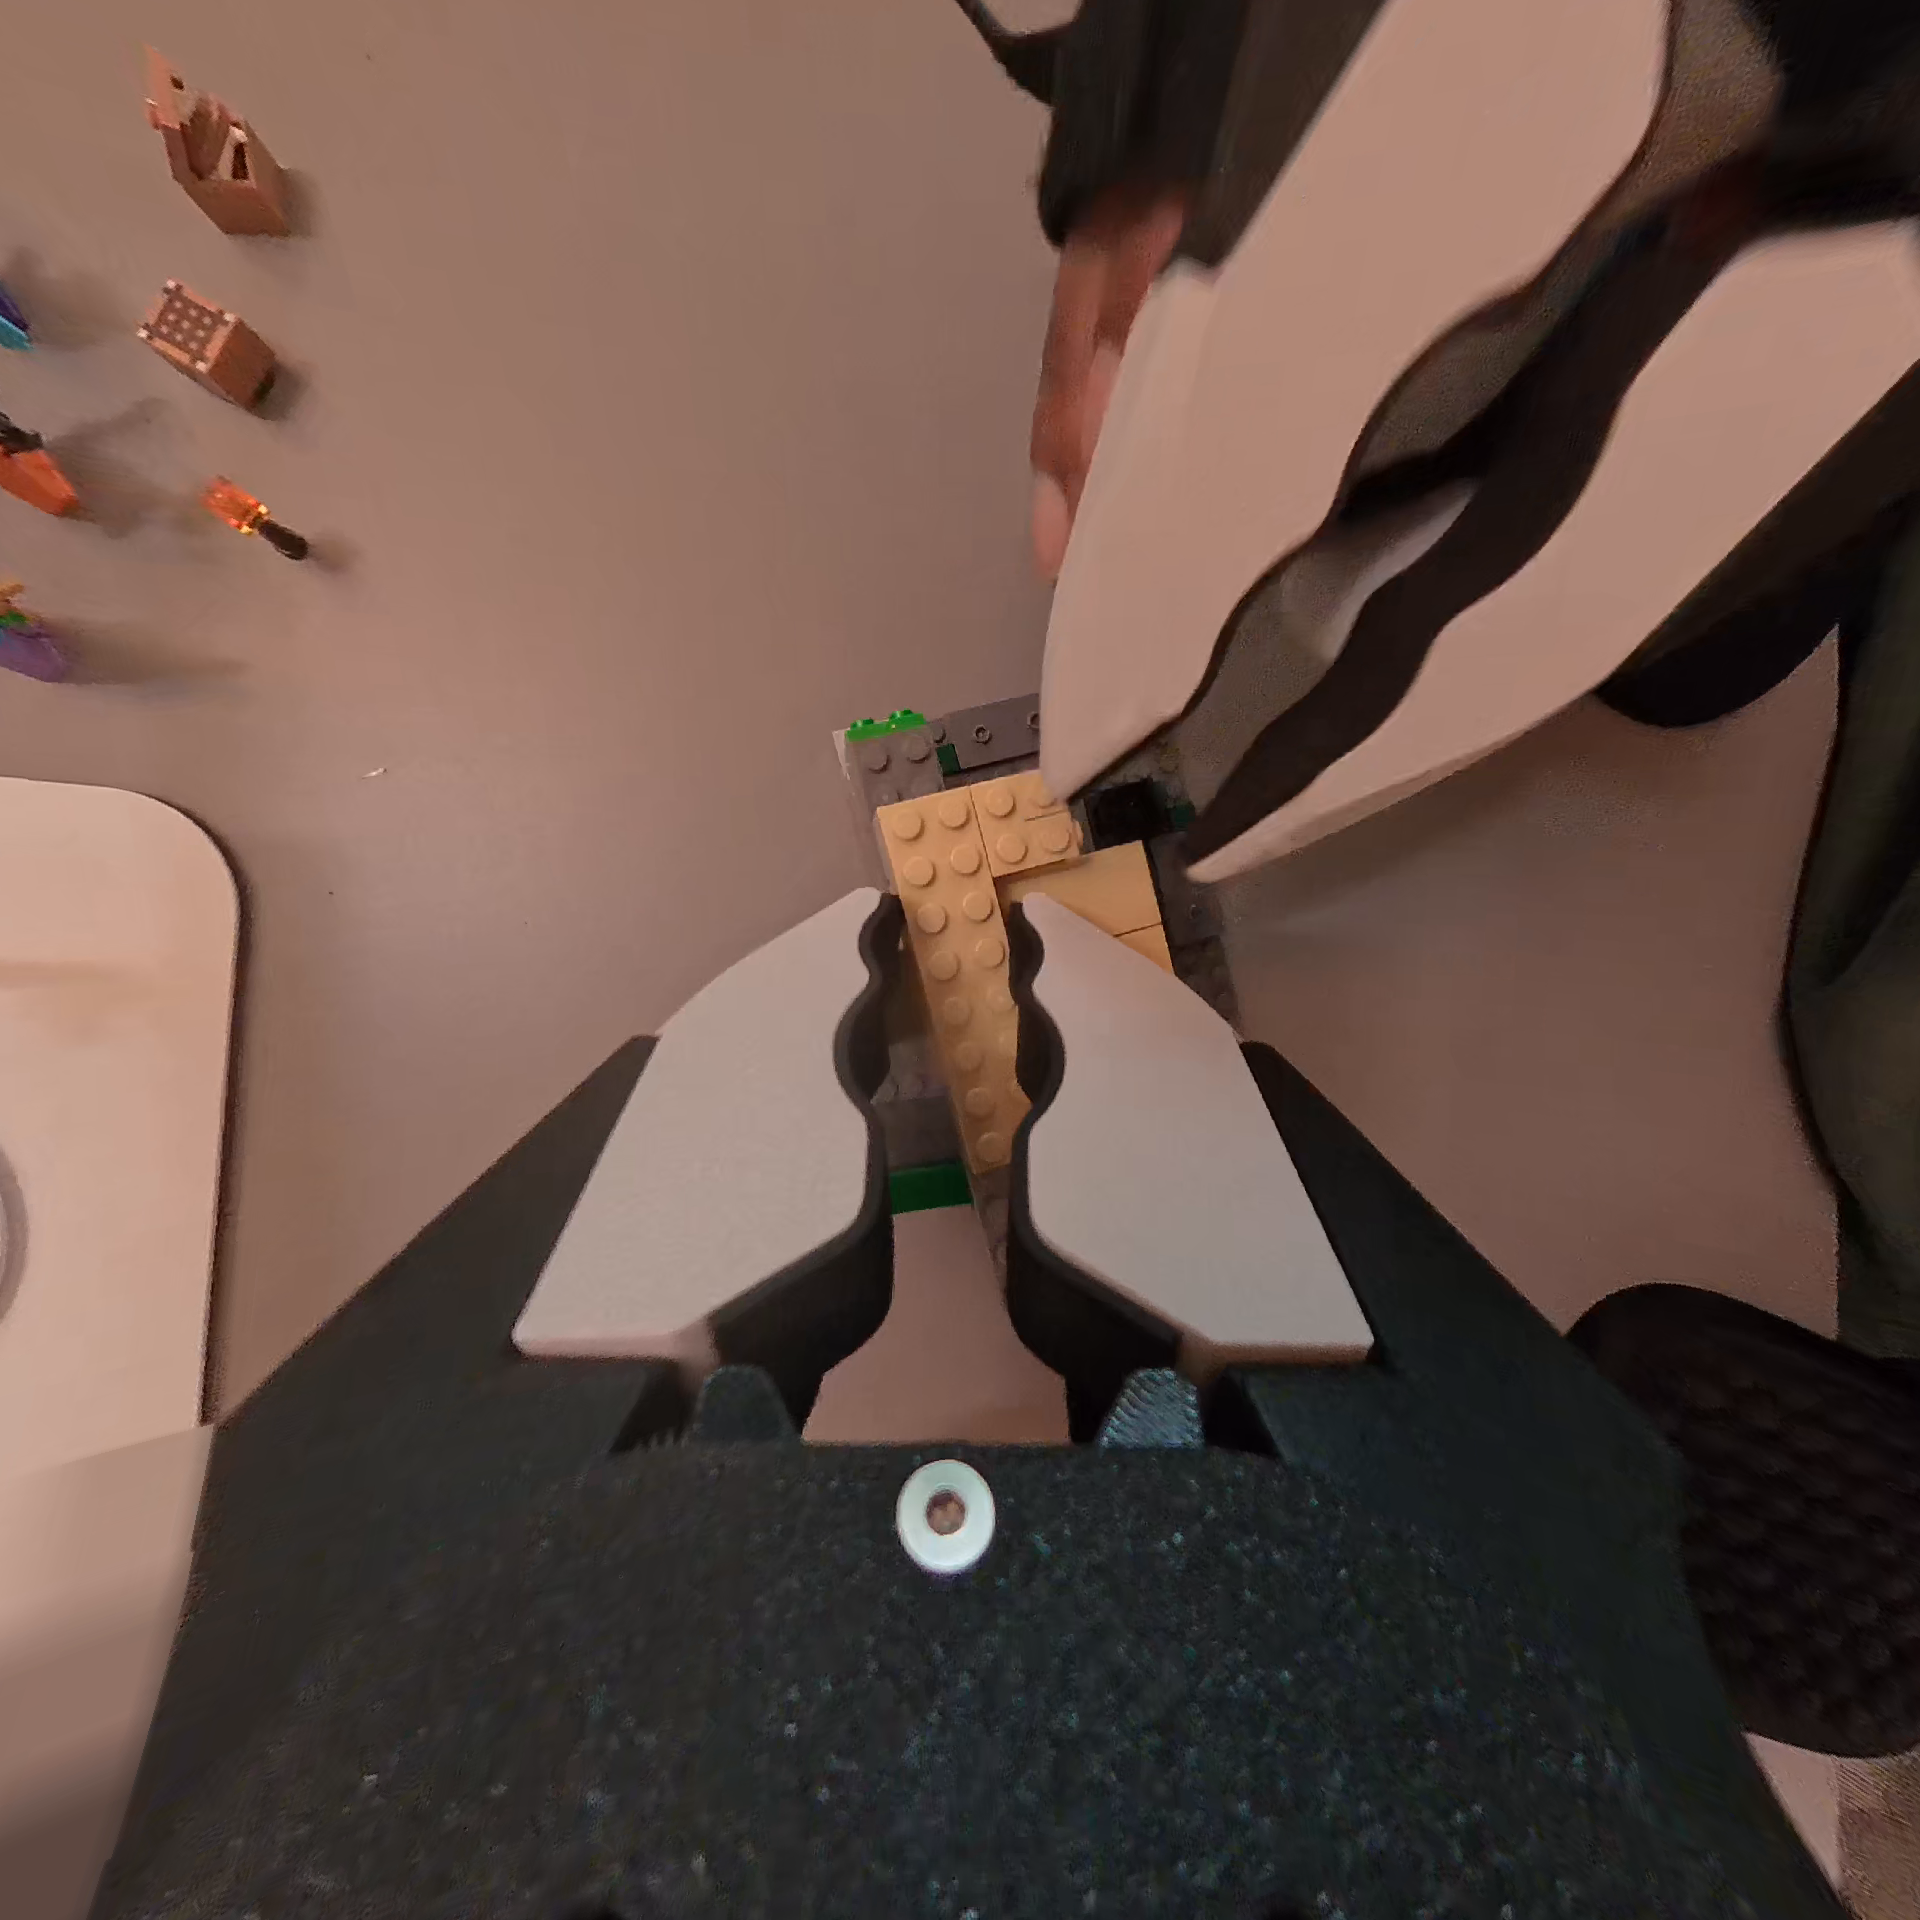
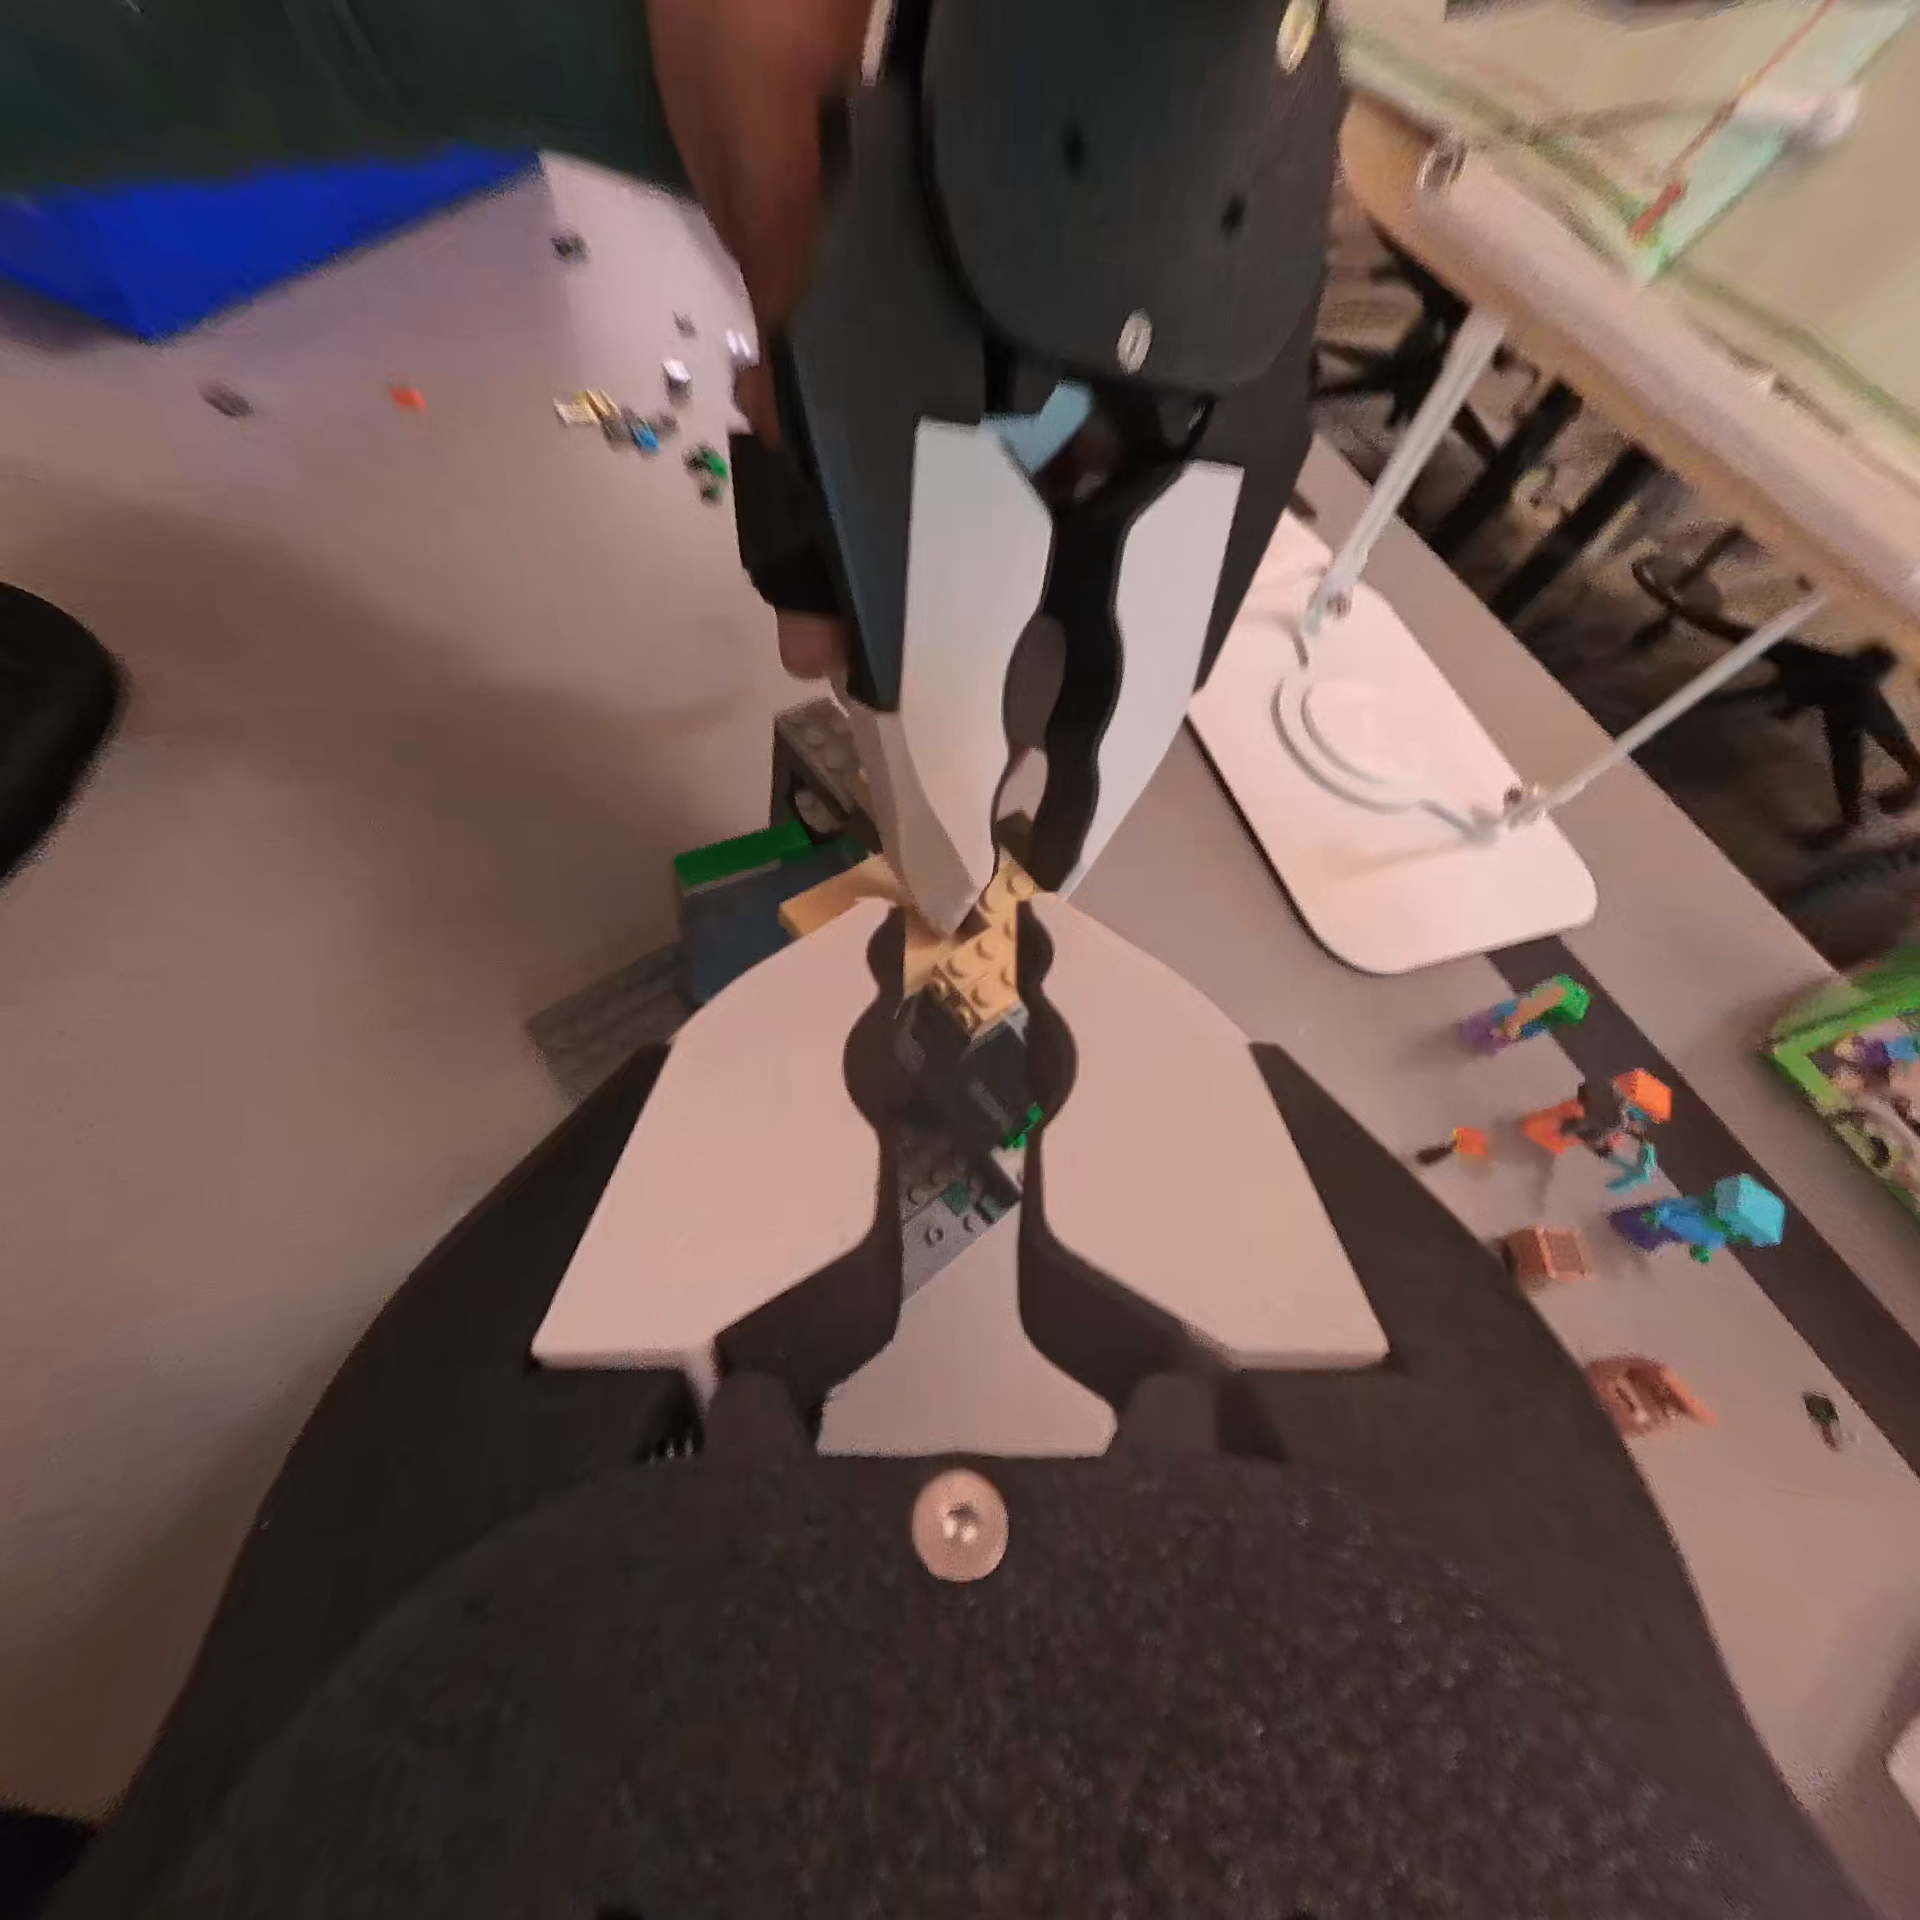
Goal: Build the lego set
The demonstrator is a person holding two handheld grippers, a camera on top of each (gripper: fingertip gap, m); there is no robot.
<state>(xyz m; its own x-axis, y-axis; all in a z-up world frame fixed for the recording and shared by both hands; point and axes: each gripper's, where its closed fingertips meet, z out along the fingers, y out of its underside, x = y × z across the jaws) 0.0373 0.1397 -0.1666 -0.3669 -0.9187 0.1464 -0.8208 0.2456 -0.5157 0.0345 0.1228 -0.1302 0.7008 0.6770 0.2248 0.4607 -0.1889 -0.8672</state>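
Between both tongs (image 1: 951, 909): unmarked tan plate (image 1: 961, 997).

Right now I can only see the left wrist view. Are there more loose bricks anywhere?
Observer: Yes. The right wrist view shows a scatter of small loose bricks on the table, beyond the build.
Operator: Is there a box too?
Observer: A green box lies at the right edge, past the little figures.
Operator: Anything else far away?
Observer: Something bright blue sits beyond the loose bricks, too blurred to name.
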